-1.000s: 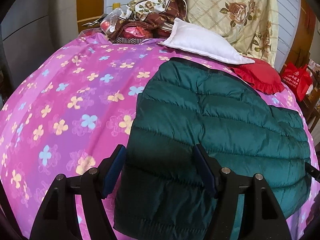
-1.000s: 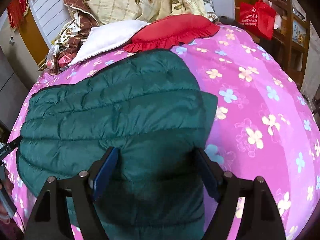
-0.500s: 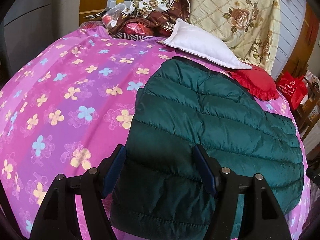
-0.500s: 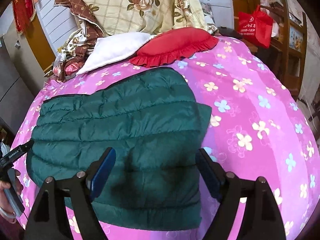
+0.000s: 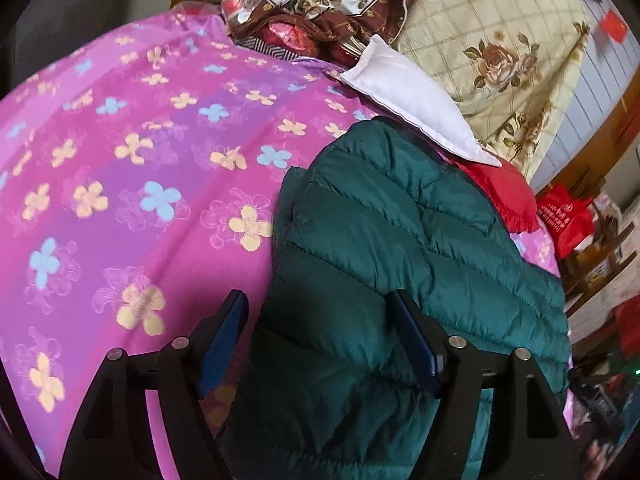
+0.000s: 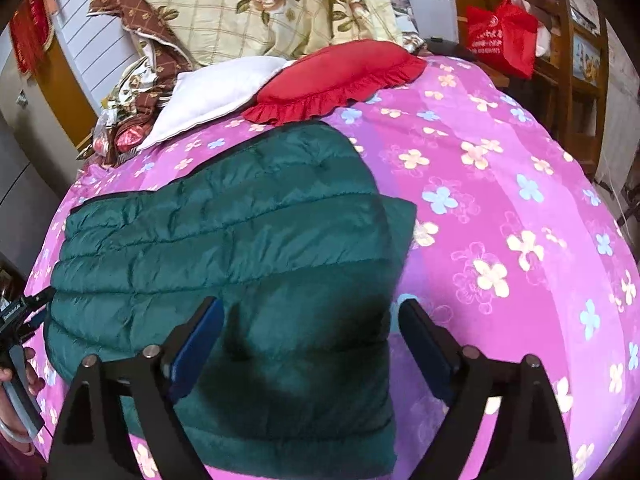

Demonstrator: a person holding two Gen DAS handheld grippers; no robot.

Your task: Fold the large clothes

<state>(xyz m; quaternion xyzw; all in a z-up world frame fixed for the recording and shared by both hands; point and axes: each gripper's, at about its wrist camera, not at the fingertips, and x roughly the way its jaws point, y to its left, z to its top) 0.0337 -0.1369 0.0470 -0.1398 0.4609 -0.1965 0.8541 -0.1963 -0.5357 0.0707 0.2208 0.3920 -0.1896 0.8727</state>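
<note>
Left wrist: jacket [image 5: 384, 264] hem cropped

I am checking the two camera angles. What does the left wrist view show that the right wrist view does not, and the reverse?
Only the left wrist view: the left gripper, open, close up over the green puffer jacket.

Only the right wrist view: the right gripper, open, and a hand holding the other gripper at the left edge.

Both: the jacket on the pink flowered bedspread, the white pillow, the red frilled cushion and the red bag.
</note>
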